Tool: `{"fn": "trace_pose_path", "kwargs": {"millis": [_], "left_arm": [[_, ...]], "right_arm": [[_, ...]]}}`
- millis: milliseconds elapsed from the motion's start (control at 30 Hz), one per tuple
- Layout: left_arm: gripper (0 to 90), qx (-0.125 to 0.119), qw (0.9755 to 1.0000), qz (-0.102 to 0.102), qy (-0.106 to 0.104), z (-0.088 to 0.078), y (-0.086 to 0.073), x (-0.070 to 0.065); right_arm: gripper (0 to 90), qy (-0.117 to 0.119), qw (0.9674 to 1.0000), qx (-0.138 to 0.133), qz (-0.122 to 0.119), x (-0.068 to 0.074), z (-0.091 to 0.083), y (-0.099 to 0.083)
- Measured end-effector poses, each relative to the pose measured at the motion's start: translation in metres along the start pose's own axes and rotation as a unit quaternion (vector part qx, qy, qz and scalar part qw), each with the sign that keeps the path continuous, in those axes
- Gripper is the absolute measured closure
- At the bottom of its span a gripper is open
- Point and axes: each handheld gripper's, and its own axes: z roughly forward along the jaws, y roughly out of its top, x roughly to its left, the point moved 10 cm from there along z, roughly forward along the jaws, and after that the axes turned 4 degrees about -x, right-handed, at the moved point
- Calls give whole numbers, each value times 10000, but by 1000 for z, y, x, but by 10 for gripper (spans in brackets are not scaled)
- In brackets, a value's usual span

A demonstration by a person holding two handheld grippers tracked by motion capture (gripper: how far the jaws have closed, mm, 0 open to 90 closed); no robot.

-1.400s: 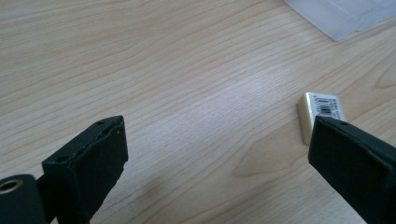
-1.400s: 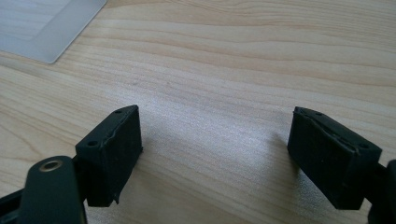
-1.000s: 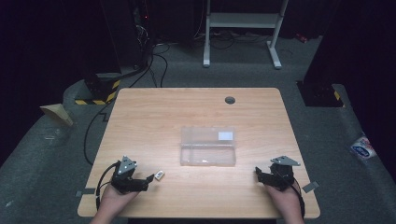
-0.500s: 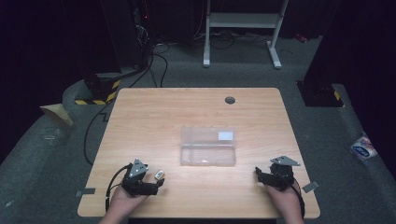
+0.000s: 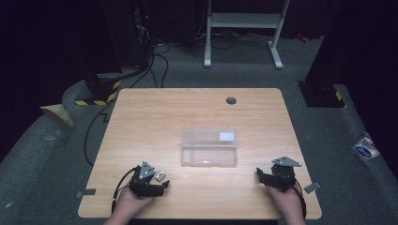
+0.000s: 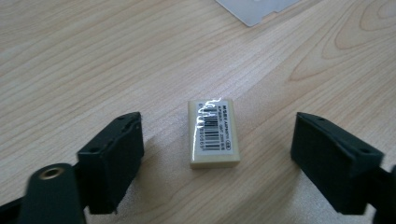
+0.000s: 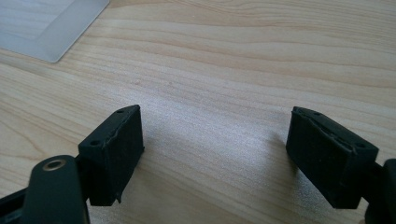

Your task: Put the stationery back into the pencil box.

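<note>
1. Step in hand, as I judge it: the approach for a pick. My left claw (image 6: 217, 154) sits low over the worktop (image 5: 141, 122), jaws spread wide, with the small eraser (image 6: 214, 133) lying flat between them at the centre of the left gripper view.

2. The eraser is a cream block in a clear wrapper, barcode label facing up. Neither jaw touches it; bare wood shows on both sides. In the high view it lies at lower left of the frame, eraser (image 5: 160, 176) just beside the left claw (image 5: 157, 186).

3. Next move, my reading: ease forward a little so the block sits deeper between the jaws, then close evenly on its long sides. The wrapper looks glossy, so I expect it could slip if the pinch lands off-centre.

4. Right claw (image 7: 215, 156) is released as well, jaws wide apart with nothing between them but wood grain. In the high view the right claw (image 5: 265, 174) rests at lower right of the frame, well apart from the eraser.

5. Container: a clear plastic case (image 5: 209, 147) lies flat at the centre of the high view, between the two claws and farther up the frame. It carries a white label at its upper right. I see nothing inside it, though the clear walls make that hard to confirm.

6. A corner of the case (image 6: 254, 8) shows at the top edge of the left gripper view, and another corner (image 7: 46, 25) at upper left of the right gripper view.
</note>
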Motion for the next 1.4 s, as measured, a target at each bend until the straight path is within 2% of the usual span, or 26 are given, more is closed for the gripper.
{"fn": "trace_pose_path", "kwargs": {"millis": [67,133,267,467,700,1400], "left_arm": [[225,-42,10000,-62,-9,-1,0,1],[318,-128,9998,-126,37,-2,1,3],[426,-211,9997,-62,107,-3,1,4],[555,-304,9995,9,67,-3,1,1],[663,-336,9994,60,-14,-4,1,-2],[678,-372,9993,83,-20,-7,5,1]], "right_arm": [[185,1,10000,2,-1,0,0,0],[189,8,10000,-2,-3,0,0,0],[189,7,10000,-2,-2,0,0,0],[196,3,10000,-12,-2,1,0,0],[196,5,10000,-13,-4,1,0,0],[199,9,10000,-14,-4,1,0,0]]}}
